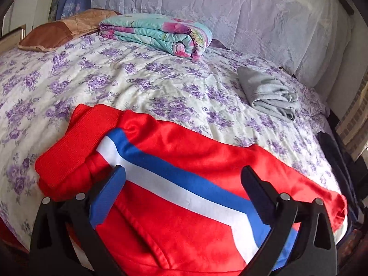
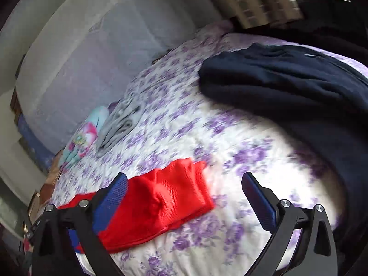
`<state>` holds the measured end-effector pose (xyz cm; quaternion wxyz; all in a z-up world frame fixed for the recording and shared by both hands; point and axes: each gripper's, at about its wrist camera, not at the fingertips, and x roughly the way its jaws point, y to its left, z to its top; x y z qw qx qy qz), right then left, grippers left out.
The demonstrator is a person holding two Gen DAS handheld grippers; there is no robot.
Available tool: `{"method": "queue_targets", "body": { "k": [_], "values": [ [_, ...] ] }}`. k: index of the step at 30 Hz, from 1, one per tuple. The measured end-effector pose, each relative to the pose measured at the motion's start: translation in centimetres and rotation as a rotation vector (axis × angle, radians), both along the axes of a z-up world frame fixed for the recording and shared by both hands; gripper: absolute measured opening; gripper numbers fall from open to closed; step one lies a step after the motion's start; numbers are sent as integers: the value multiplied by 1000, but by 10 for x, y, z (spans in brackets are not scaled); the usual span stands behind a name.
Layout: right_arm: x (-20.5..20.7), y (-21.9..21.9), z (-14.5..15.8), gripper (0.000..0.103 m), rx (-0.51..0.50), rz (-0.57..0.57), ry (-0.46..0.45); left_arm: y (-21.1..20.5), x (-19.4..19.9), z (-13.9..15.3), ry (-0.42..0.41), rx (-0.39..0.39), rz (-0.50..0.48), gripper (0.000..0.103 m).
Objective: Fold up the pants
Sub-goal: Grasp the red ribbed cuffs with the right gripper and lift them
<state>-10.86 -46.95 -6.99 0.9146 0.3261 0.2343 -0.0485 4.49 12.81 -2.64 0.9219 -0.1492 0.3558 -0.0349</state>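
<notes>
Pants [image 1: 174, 197] lie on the bed [image 1: 115, 80] at the frame's bottom; folded blanket [image 1: 158, 34] up top, pillow [image 1: 62, 30] upper left, towel [image 1: 269, 92] at right.

Pants [image 1: 174, 197]: red, blue-and-white stripe. Bed sheet [image 1: 115, 78]: cream, purple floral. Far blanket [image 1: 158, 34]: turquoise, pink flowers. Right garment [image 1: 269, 92]: grey. Far-right garment [image 2: 287, 82]: navy.

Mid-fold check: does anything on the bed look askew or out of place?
The red pants lie folded, but their ribbed cuffs are bunched and skewed. Both the left gripper and right gripper are open, holding nothing.
</notes>
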Motion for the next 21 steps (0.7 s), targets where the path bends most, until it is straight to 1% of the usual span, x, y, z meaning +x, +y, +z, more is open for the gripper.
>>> {"method": "queue_targets", "body": {
  "k": [2,5,6,8,11,12,13,14,15,16,18,20,21],
  "values": [
    [2,2,-10,100,10,33,50,1,-8,2,9,-59,-10,98],
    [15,20,-32,88,1,132,102,-3,-18,2,22,-108,-40,98],
    [17,24,-38,86,-9,136,96,-7,-20,2,27,-112,-55,98],
    [16,30,-43,86,-47,124,27,-15,-23,2,38,-110,-85,98],
    [20,35,-44,85,-50,112,-13,-23,-27,1,48,-107,-119,98],
    [24,38,-44,78,-42,138,-16,-25,-28,0,55,-109,-124,98],
    [29,41,-45,52,-14,188,-21,-26,-27,-1,61,-114,-126,98],
    [33,44,-47,42,18,221,-24,-26,-27,-3,68,-123,-128,98],
    [32,45,-47,35,22,216,-37,-25,-26,-4,72,-130,-127,98],
    [31,47,-45,28,4,207,-50,-24,-27,-5,73,-137,-124,98],
    [30,53,-35,23,-36,207,-68,-20,-27,-5,74,-151,-117,98],
    [28,70,-11,21,-126,225,-119,-16,-28,-4,72,-166,-112,98],
    [27,84,7,20,-192,255,-150,-14,-31,-3,70,-174,-109,98]
  ]
}}
